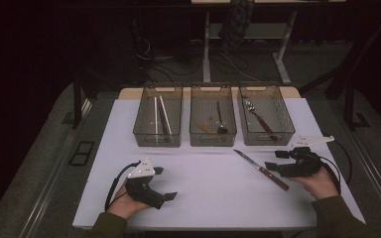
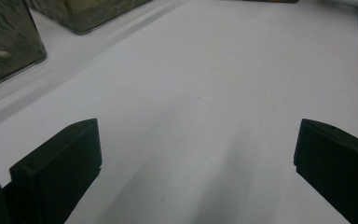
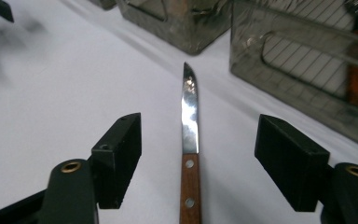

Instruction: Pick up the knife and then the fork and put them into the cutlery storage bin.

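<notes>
Knife (image 3: 189, 140) lies flat on the white surface (image 1: 203, 188), near the right bin (image 1: 266, 114). Right hand-held gripper (image 3: 198, 158) straddles its wooden handle, jaws apart, not touching. Stiff, light, slick blade; grab the handle.

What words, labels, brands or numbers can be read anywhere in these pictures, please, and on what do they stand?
None can be read: the knife shows a bare blade and a wooden handle with rivets, and the three bins, the white table and both grippers carry no legible print.
</notes>
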